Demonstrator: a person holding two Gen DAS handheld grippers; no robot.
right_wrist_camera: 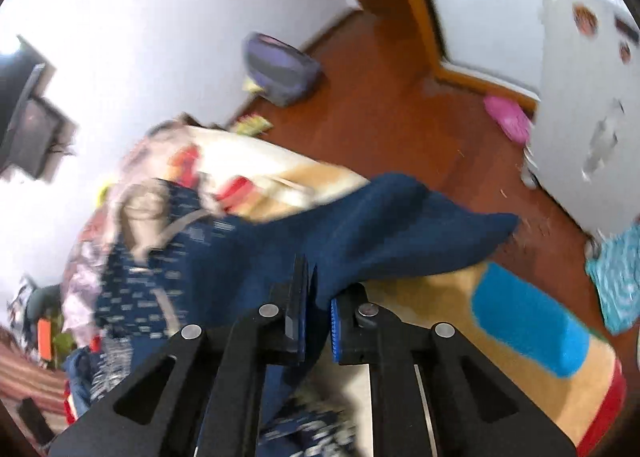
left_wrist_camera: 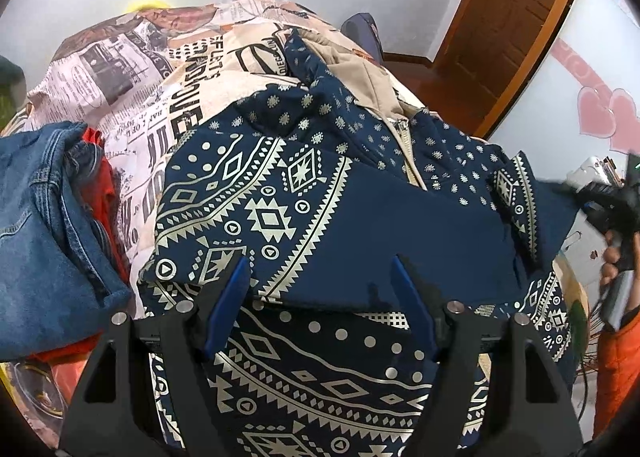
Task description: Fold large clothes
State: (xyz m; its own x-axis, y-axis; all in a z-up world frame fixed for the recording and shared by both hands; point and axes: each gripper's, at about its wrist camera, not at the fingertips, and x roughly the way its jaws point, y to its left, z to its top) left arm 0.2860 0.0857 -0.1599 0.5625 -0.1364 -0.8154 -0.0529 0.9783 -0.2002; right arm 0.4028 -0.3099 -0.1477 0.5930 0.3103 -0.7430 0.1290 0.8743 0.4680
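We see both views evenly lit by soft, diffuse light, with faint shadows only. The left wrist view is sharp; straight lines bow outward and black vignetting fills the corners. The right wrist view shows heavy motion smear, strongest from 7 to 11 o'clock. The white wall (right_wrist_camera: 132, 37) near 10 o'clock is nearly overexposed.

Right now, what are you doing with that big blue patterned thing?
A person is folding a navy patterned hoodie spread over a newspaper-print bed cover. The right gripper is shut on a plain navy edge of the hoodie and holds it up off the bed. The left gripper is open above the hoodie's front, not gripping anything. A pile of jeans lies beside it.
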